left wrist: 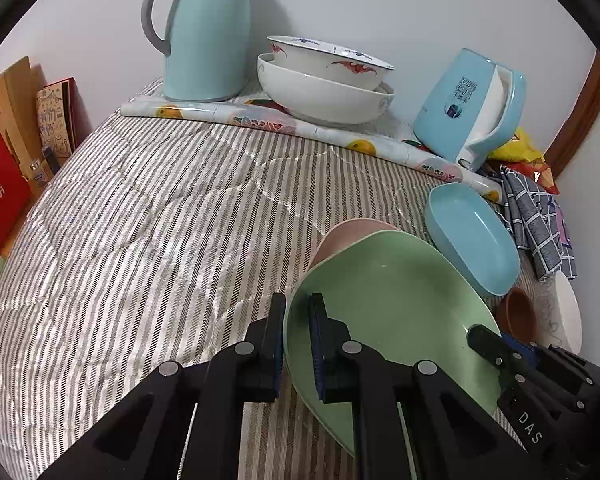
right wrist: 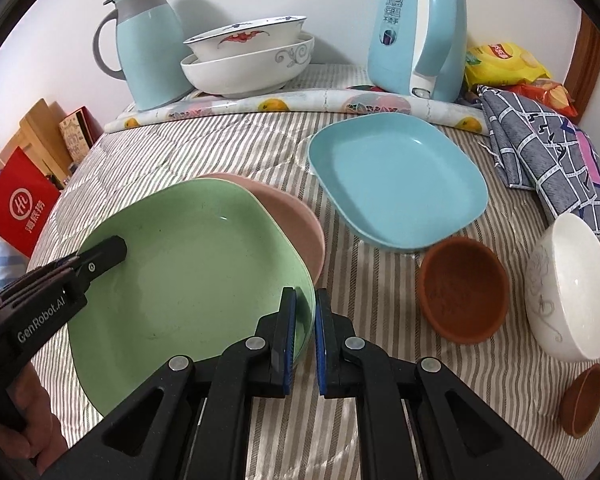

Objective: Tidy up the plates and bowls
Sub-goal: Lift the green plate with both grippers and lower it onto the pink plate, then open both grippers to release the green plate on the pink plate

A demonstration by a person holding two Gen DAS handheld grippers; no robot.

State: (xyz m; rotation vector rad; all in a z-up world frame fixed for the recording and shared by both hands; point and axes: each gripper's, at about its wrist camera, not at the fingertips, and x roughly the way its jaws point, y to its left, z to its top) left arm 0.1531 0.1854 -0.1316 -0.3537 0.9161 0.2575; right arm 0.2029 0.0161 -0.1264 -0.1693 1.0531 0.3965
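Plates come first: the green plate [right wrist: 187, 276] sits on the pink plate [right wrist: 295, 216] on the striped cloth [left wrist: 147, 220], and it could slide or tip off if one claw lets go or pulls harder than the other. The left claw [left wrist: 297, 344] pinches its left rim and the right claw [right wrist: 304, 332] pinches its right rim (both squeezed on it), with the blue plate [right wrist: 396, 180] nearby.

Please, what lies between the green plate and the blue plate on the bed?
In the right wrist view, the pink plate pokes out from under the green plate toward the blue plate; beyond its edge only bare striped quilt separates them.
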